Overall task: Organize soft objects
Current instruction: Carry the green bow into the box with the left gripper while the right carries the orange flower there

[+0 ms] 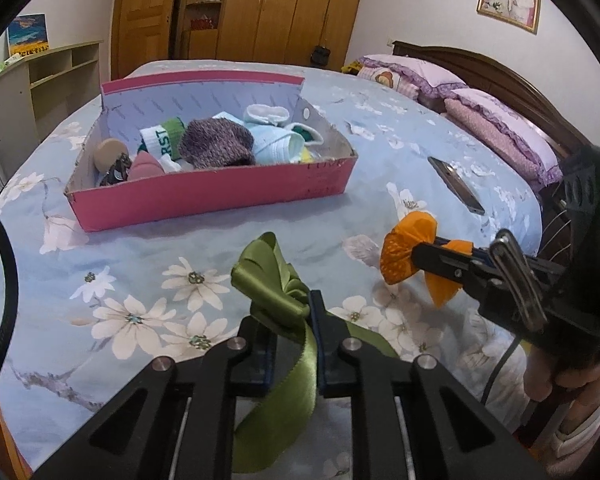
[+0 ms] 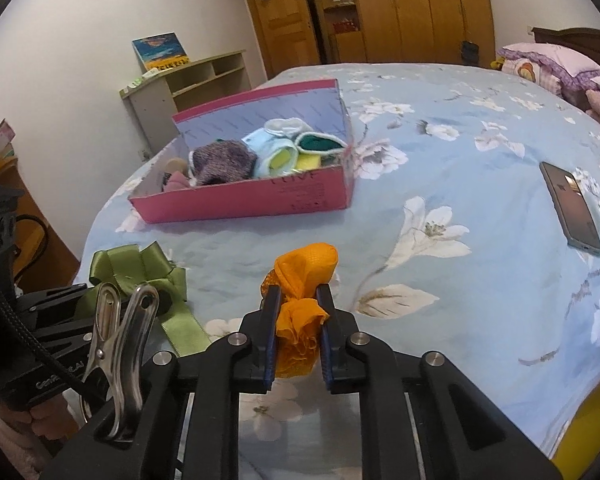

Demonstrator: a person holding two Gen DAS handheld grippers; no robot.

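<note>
A pink cardboard box stands on the bed, holding several socks and soft items, among them a purple knit piece; it also shows in the right wrist view. My left gripper is shut on a green satin ribbon bow, held above the bedspread in front of the box. My right gripper is shut on an orange mesh cloth, held to the right of the bow. The orange cloth and the bow each show in the other view.
A phone lies on the floral bedspread to the right. Pillows and a headboard are at the far right. A shelf unit stands at the left wall, wardrobes behind.
</note>
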